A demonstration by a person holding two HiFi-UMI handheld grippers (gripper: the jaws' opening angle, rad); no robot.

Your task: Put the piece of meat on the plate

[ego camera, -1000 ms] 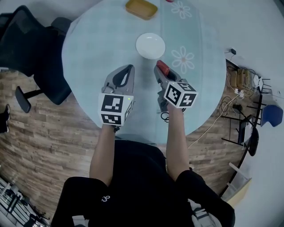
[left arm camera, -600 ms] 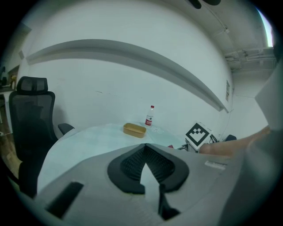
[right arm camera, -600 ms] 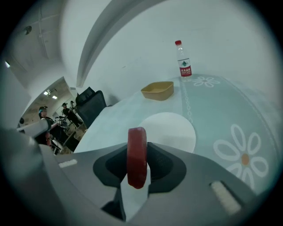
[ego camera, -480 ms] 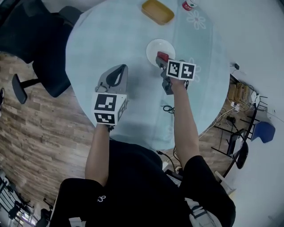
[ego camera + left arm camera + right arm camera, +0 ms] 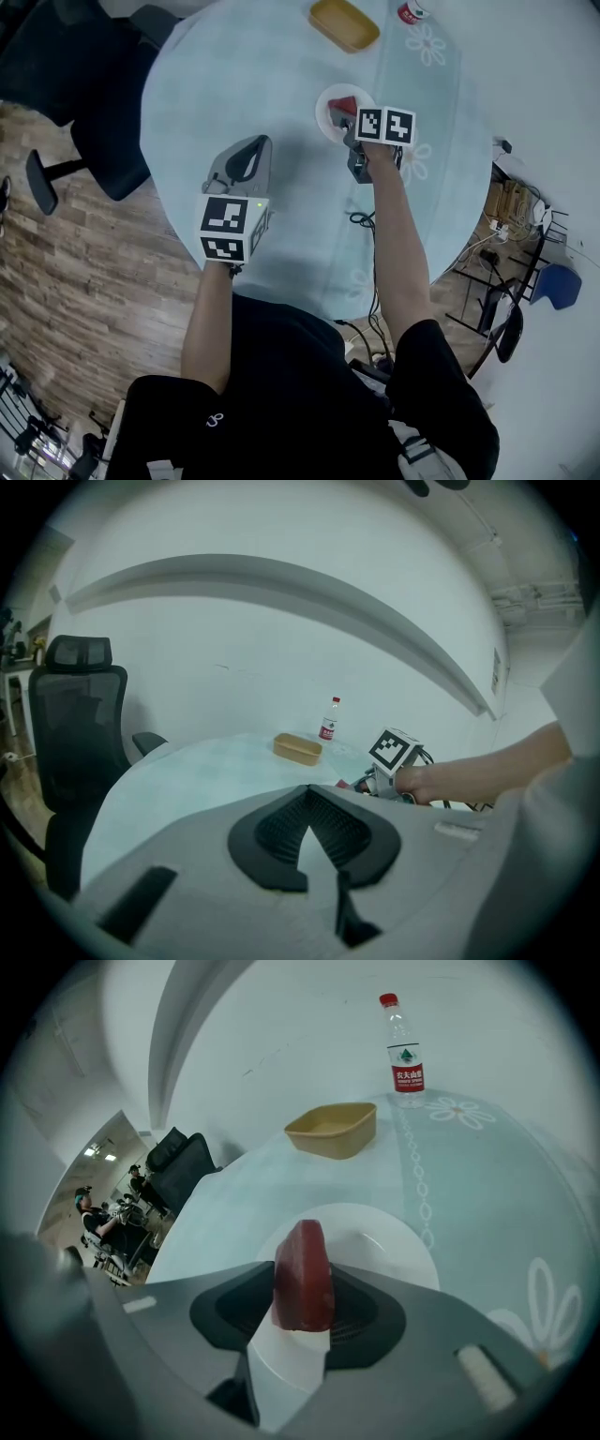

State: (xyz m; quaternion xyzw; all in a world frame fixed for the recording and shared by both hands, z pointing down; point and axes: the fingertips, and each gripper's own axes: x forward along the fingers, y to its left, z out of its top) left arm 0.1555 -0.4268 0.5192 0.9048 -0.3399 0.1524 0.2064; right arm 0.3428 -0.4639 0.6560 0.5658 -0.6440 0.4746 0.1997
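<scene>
The right gripper is tipped down over the white plate, and its jaws are opening around the piece of meat. The meat is a dark red slab standing on its narrow edge between the two black pads. From overhead it falls inside the plate's rim, toward the side nearest the person. I can't make out whether its lower edge already rests on the plate. The left gripper hangs apart, out over a bare stretch of the round, pale blue tabletop. Its jaws are pressed together at the tips with nothing caught in them. Its marker cube faces up, near the edge closest to the person. Beyond the plate sits a shallow tan dish, and further back a clear water bottle with a red cap and label stands upright. White flower prints run across the tabletop on the right-hand side. A loop of dark cable lies on the tabletop beside the right forearm. A black office chair is drawn up at the left of the tabletop, standing on the wood-plank floor.
</scene>
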